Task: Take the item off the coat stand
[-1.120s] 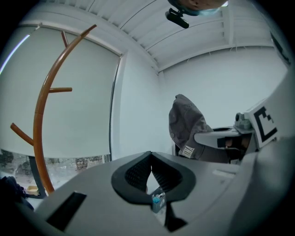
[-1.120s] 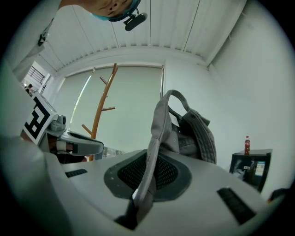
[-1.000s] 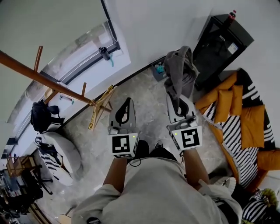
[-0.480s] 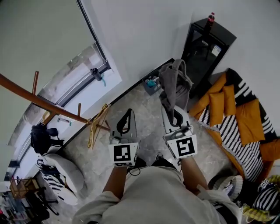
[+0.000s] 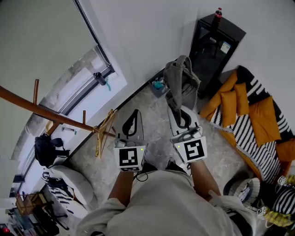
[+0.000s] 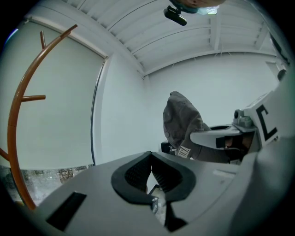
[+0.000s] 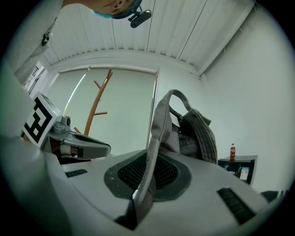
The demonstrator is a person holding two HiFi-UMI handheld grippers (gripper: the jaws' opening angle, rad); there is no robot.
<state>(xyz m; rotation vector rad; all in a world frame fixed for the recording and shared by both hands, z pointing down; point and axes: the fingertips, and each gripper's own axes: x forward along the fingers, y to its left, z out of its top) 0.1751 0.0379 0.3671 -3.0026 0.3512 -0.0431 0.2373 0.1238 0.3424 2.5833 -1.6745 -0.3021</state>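
Right gripper view shows the grey bag (image 7: 191, 133) rising just beyond the right gripper (image 7: 148, 161), its strap (image 7: 156, 129) running down between the two pads. The jaws are clamped on that strap, almost fully together, and the cloth fills the narrow gap between them. Head view puts the bag directly ahead of this gripper, bunched above the floor (image 5: 152, 122) and touching the jaw tips. It hangs clear of the wooden coat stand (image 5: 46, 113), which leans across the left side, well apart from the bag.

Beside it, the left gripper (image 6: 150, 156) has its jaws together at the tips with nothing between them. It touches nothing, and the bag appears off to its right, near but apart.

Against the far wall a small box (image 5: 158, 85) sits on the floor with something teal in it; what that is cannot be told. Near it, a black cabinet (image 5: 207, 46) carries an upright bottle (image 5: 218, 12) on top.
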